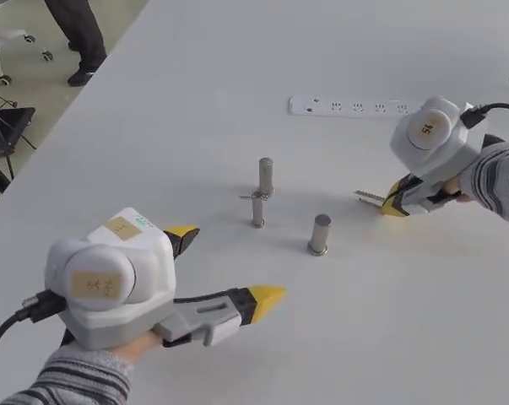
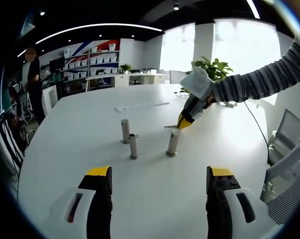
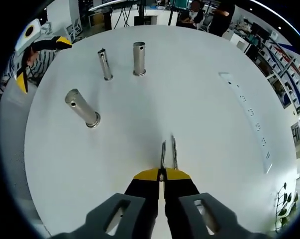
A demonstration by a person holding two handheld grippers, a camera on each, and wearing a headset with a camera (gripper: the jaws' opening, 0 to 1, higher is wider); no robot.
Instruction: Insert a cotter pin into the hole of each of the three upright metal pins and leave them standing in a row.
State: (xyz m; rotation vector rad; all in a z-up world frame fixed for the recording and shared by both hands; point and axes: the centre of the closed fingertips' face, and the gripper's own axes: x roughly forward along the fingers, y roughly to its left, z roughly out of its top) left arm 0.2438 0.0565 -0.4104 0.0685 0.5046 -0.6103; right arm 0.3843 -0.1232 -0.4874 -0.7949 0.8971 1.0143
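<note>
Three grey cylindrical steel pins (image 1: pixel 319 234): upright on white table (image 1: pixel 237 84); the cross-pinned pin (image 1: pixel 257 211) is done, two wait. Silver two-legged cotter pin (image 3: pixel 168 149): pinched in your right gripper (image 3: pixel 162 174), legs forward for threading. Your left gripper (image 2: pixel 159 172): jaws apart, empty, held clear.

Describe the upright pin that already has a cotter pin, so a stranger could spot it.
On the white table, near the power strip, three metal pins stand. It is the pin in front of the far pin; it alone has a cotter pin sticking out near its top.
</note>
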